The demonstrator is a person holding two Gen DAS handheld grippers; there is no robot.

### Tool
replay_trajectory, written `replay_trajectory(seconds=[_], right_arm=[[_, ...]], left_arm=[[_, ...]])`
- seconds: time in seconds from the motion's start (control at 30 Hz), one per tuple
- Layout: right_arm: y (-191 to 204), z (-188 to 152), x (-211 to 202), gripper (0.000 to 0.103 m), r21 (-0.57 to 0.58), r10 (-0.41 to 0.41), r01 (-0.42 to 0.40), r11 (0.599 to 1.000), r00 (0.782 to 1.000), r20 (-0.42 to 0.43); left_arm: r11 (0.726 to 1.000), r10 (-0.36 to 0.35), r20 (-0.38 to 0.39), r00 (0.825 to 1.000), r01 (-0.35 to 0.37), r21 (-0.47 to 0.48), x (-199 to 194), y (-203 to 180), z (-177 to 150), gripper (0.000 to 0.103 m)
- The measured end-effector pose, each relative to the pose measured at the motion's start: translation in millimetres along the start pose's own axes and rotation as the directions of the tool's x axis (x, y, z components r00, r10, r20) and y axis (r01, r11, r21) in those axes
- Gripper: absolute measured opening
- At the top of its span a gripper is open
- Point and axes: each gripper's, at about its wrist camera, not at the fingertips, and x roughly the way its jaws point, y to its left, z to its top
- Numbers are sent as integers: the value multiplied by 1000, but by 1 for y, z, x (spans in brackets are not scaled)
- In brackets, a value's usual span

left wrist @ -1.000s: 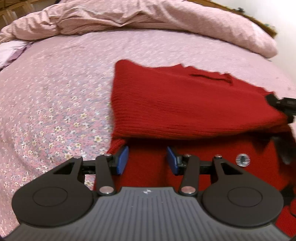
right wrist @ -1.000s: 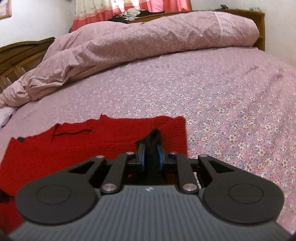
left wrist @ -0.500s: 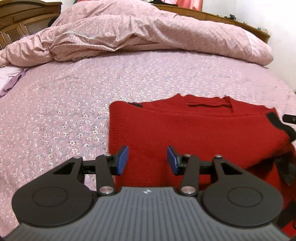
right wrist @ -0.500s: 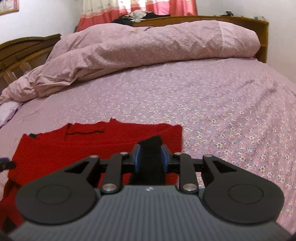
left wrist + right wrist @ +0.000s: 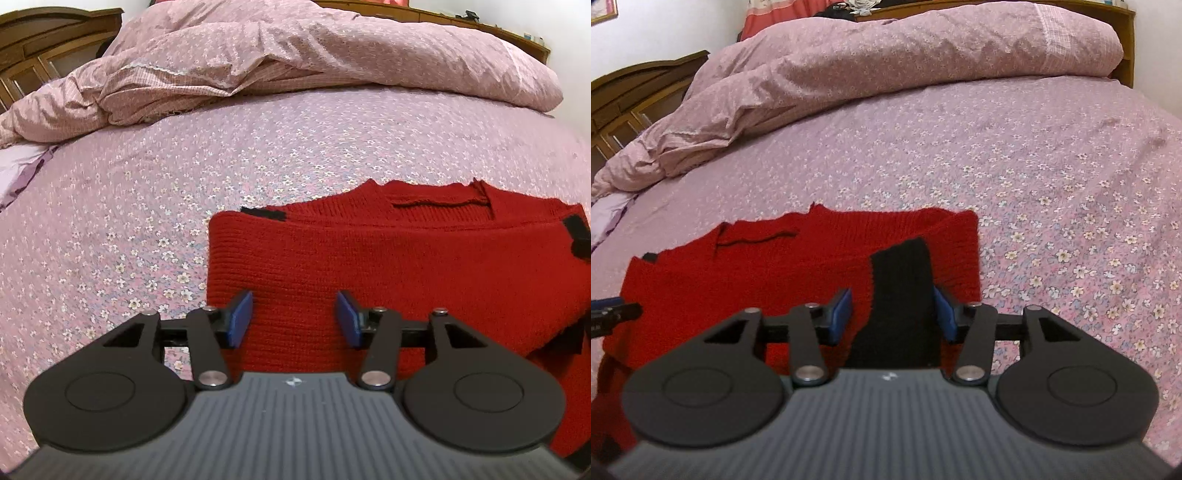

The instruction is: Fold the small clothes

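A red knit sweater (image 5: 406, 266) with black trim lies folded over on the flowered bedsheet (image 5: 147, 206). My left gripper (image 5: 294, 318) is open and empty, just above the sweater's near left part. In the right wrist view the sweater (image 5: 768, 269) lies ahead and to the left. My right gripper (image 5: 892, 314) is open, with the sweater's black cuff (image 5: 901, 280) lying loose between its blue pads, near the right pad. The left gripper's tip (image 5: 613, 314) shows at the far left edge.
A crumpled pink duvet (image 5: 295, 55) lies across the far side of the bed. A wooden headboard (image 5: 639, 92) stands at the far left. The flowered sheet (image 5: 1071, 206) spreads wide to the right of the sweater. A bit of lilac cloth (image 5: 18, 170) lies at the left edge.
My right gripper has opened and let go of the black cuff. The folded sweater flap has settled flat. My left gripper has drawn back and tilted up, staying open.
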Motion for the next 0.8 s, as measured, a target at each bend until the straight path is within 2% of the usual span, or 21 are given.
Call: replay_trajectory(seconds=[0.03,0.1,0.2,0.33,0.4,0.6,0.7,0.8], right_arm=[[0,0,0,48,2,5,-5,1000,1000,2],[-1,1,-2,27,3,12,-12,1000,1000,12],[0,1,-8,15,-3,19,-19,1000,999,49],[-1,4,-23,15,21,21,-24,1000,989,146],[-2,7,-26,15,38,5,-12,999,986,168],[-10,-1,3,15,36,-50,47,998,995,87],[-10,-7,11,16,-2,-48,48,999,993,109],[-9,-3,9,18,3,-42,42,999,995,89]], left_arm=[[1000,1,0,1000,-1,-3,1,0,0,58],[1000,4,0,1000,-4,-3,1,-1,1,58],[1000,6,-2,1000,-6,0,2,-3,2,59],[1000,2,-4,1000,-2,-9,5,-2,3,60],[1000,2,-5,1000,-2,-10,7,-3,4,60],[1000,6,-1,1000,-6,-2,13,-5,5,65],[1000,4,5,1000,-4,7,16,-5,5,67],[1000,-5,6,1000,5,1,19,-3,6,68]])
